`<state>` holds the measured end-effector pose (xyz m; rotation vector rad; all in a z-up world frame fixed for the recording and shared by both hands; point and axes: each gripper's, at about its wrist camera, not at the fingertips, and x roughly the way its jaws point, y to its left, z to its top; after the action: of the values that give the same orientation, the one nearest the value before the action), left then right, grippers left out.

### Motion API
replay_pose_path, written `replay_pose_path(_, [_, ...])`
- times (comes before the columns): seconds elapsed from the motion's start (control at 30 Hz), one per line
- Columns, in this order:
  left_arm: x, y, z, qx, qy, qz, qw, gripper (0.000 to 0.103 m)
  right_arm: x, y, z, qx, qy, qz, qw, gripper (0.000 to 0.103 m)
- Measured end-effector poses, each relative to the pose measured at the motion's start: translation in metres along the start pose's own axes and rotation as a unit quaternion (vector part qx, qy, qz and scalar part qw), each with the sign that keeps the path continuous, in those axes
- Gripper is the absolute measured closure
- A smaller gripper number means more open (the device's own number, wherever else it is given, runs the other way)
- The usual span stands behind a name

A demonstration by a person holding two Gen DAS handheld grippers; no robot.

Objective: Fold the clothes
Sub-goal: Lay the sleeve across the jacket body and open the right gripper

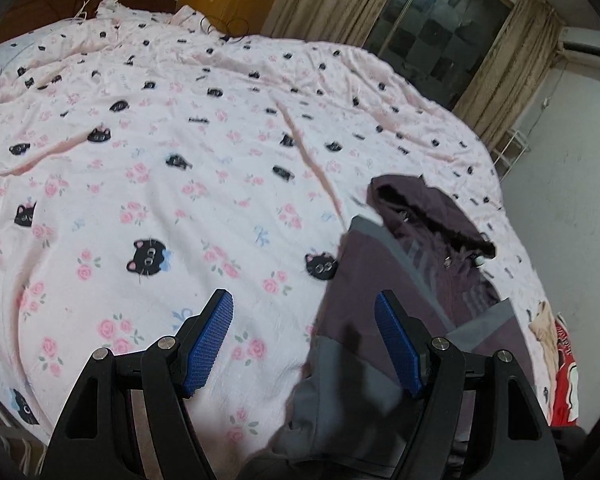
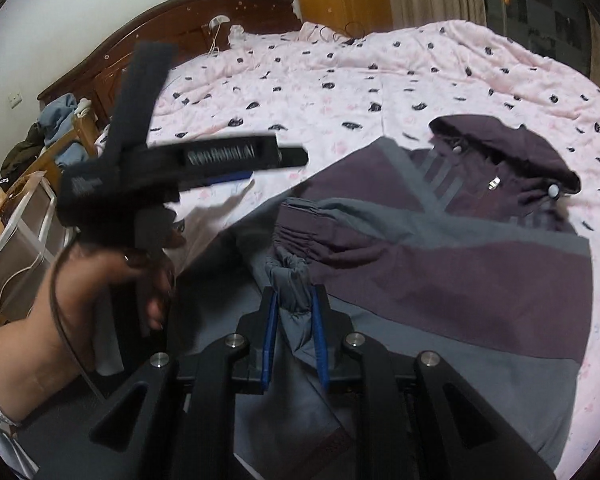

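Note:
A purple and grey hooded jacket (image 2: pixel 480 264) lies on the bed with its hood (image 2: pixel 508 148) away from me. My right gripper (image 2: pixel 294 292) is shut on a bunched grey fold of the jacket, beside a purple elastic cuff (image 2: pixel 300 224). My left gripper (image 1: pixel 304 304) is open and empty, held above the bed, with the jacket's left edge (image 1: pixel 364 280) under its right finger. In the right wrist view the left gripper (image 2: pixel 220 160) is held in a hand above the jacket's left side.
A pink duvet (image 1: pixel 180 168) with black cats and roses covers the bed. A dark wooden headboard (image 2: pixel 172 28) is at the back. A wooden chair with clothes (image 2: pixel 64 128) stands left of the bed. A red item (image 1: pixel 566 372) lies at the bed's right edge.

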<state>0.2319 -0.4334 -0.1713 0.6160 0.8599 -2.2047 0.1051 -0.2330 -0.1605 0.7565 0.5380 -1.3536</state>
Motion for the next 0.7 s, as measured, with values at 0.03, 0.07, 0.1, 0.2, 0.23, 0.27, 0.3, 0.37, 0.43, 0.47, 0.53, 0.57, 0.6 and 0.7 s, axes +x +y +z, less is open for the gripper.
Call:
replay_pose_path(0.03, [-0.002, -0.001, 0.001, 0.003, -0.004, -0.008, 1.0000, 0.034, 0.002, 0.000, -0.001, 0.000, 0.003, 0.001, 1.000, 0.086])
replay_pose_path(0.07, [-0.004, -0.004, 0.001, 0.008, -0.008, -0.016, 0.9998, 0.034, 0.003, -0.001, -0.002, -0.001, 0.006, 0.004, 1.000, 0.085])
replay_pose_path(0.1, [-0.007, -0.007, 0.001, 0.016, -0.012, -0.024, 0.9995, 0.034, 0.004, -0.002, -0.002, -0.002, 0.008, 0.006, 1.000, 0.085])
replay_pose_path(0.2, [-0.005, -0.019, -0.003, 0.046, -0.005, -0.027, 0.9985, 0.034, 0.007, -0.001, -0.005, -0.009, 0.012, 0.018, 1.000, 0.085])
replay_pose_path(0.23, [-0.002, -0.022, -0.005, 0.056, 0.001, -0.022, 0.9982, 0.034, 0.008, 0.000, -0.005, -0.010, 0.014, 0.018, 1.000, 0.085])
replay_pose_path(0.27, [0.002, -0.025, -0.007, 0.066, 0.008, -0.017, 0.9976, 0.033, 0.010, 0.000, -0.006, -0.011, 0.018, 0.020, 1.000, 0.085])
replay_pose_path(0.3, [0.005, -0.029, -0.009, 0.076, 0.015, -0.011, 0.9969, 0.033, 0.012, -0.001, -0.007, -0.012, 0.022, 0.022, 0.999, 0.085])
replay_pose_path(0.37, [0.011, -0.035, -0.014, 0.096, 0.028, 0.000, 0.9950, 0.033, 0.013, -0.003, -0.008, -0.014, 0.024, 0.027, 0.999, 0.082])
replay_pose_path(0.43, [0.017, -0.042, -0.018, 0.115, 0.041, 0.010, 0.9924, 0.033, 0.011, -0.004, -0.009, -0.017, 0.023, 0.031, 0.999, 0.080])
replay_pose_path(0.47, [0.021, -0.045, -0.020, 0.125, 0.048, 0.016, 0.9908, 0.033, 0.007, -0.003, -0.010, -0.022, 0.021, 0.034, 0.999, 0.078])
replay_pose_path(0.53, [0.027, -0.052, -0.024, 0.145, 0.061, 0.027, 0.9872, 0.033, -0.003, -0.006, -0.010, -0.025, 0.015, 0.038, 0.999, 0.077])
replay_pose_path(0.57, [0.030, -0.055, -0.026, 0.155, 0.068, 0.032, 0.9851, 0.033, -0.010, -0.010, -0.011, -0.020, 0.010, 0.043, 0.999, 0.077])
replay_pose_path(0.6, [0.033, -0.059, -0.028, 0.164, 0.074, 0.037, 0.9829, 0.033, -0.018, -0.015, -0.011, -0.014, 0.005, 0.048, 0.999, 0.077])
replay_pose_path(0.7, [0.039, -0.064, -0.034, 0.185, 0.084, 0.061, 0.9773, 0.030, -0.047, -0.043, -0.008, 0.029, -0.022, 0.055, 0.998, 0.071])
